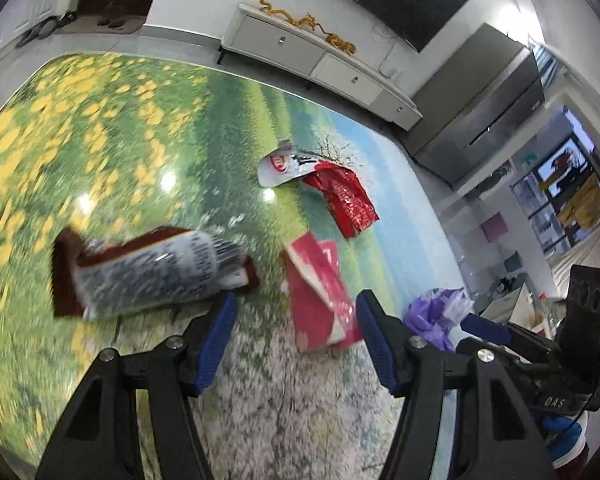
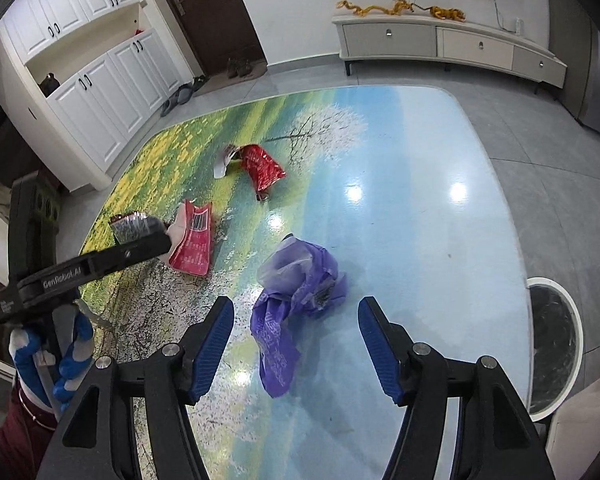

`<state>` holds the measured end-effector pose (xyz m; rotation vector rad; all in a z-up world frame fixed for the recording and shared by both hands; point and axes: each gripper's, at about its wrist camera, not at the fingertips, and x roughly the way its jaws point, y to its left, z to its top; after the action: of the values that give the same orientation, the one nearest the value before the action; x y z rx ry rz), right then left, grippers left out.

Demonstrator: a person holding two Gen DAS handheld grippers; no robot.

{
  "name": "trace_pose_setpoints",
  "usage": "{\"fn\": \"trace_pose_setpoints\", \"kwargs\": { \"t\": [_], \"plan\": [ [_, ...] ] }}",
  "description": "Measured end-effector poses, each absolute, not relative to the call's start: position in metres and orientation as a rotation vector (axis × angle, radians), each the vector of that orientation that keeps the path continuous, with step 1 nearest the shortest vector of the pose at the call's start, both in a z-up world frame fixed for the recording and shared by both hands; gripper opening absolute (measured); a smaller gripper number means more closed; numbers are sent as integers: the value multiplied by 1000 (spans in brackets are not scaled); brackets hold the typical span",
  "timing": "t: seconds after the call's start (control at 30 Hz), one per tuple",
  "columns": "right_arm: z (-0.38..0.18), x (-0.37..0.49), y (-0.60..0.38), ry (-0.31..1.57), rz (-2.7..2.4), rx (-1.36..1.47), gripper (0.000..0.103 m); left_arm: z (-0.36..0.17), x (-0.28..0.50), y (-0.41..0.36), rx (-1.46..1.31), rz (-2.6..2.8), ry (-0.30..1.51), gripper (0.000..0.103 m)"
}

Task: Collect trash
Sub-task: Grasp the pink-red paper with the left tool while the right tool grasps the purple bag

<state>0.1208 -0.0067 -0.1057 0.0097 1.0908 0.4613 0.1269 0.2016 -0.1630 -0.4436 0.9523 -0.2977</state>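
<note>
I see brown-and-white wrapper (image 1: 148, 272) left of the red packet (image 2: 192, 246), red foil wrapper (image 2: 262, 170) beyond that packet, purple bag (image 2: 296, 300) to its right, all on the table (image 2: 440, 220), my left gripper (image 1: 296, 316) spread over the packet, right gripper (image 2: 296, 320) spread, hovering at the bag, empty.

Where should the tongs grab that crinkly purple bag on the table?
Probably the flat tail of the purple bag, the end lying nearest the right tongs. It lies thin on the table, so open tongs coming down from above could straddle it. The puffy middle is wide and squashy, so it may slip out.
</note>
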Motion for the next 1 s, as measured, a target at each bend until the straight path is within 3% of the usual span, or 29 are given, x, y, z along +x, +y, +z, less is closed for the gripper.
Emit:
{"fn": "trace_pose_setpoints", "kwargs": {
  "t": [0.3, 0.43, 0.57, 0.83, 1.0],
  "plan": [
    [-120, 133, 5, 1111, 470, -5, 63, -162, 138, 162, -265, -306, 951, 59],
    [-123, 136, 5, 1111, 470, -5, 62, -163, 133, 155, -238, -303, 943, 43],
    [-126, 137, 6, 1112, 471, -6, 53, -164, 131, 151, -225, -296, 943, 30],
    [-125, 134, 0, 1089, 483, 15, 36, -166, 116, 153, -242, -279, 934, 29],
    [-121, 130, -4, 1075, 504, 45, 31, -164, 109, 160, -267, -265, 925, 29]
  ]
}}
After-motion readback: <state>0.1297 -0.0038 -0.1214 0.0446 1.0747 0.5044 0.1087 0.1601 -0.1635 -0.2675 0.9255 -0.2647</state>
